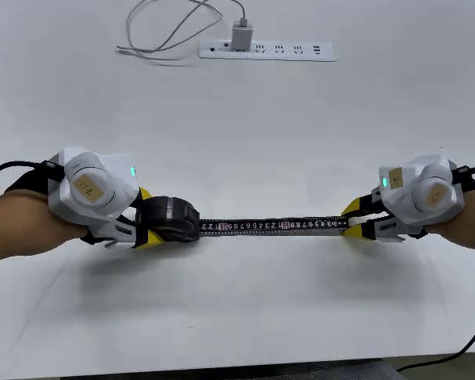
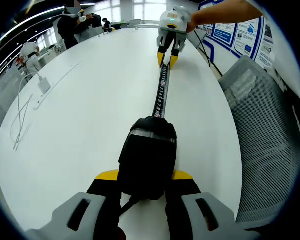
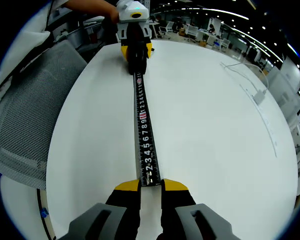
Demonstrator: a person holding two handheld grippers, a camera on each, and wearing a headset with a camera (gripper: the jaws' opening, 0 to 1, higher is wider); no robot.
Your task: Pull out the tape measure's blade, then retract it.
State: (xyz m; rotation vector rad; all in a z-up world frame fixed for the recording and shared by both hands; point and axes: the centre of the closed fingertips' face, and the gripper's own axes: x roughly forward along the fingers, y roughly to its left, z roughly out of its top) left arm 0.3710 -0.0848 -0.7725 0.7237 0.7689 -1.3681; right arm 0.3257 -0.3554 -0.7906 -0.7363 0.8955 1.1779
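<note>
Stretching between our two grippers, the tape measure (image 1: 222,225) runs over the desk (image 1: 237,119), parallel to its front edge and near it. We see its black case (image 2: 149,155) at the left and its numbered blade (image 1: 273,226) drawn out straight to the right. Our left gripper (image 1: 147,215) pinches the case between its yellow-tipped fingers (image 2: 108,175). Our right gripper (image 1: 351,222) presses its fingers (image 3: 126,186) together on the blade's tip.
</note>
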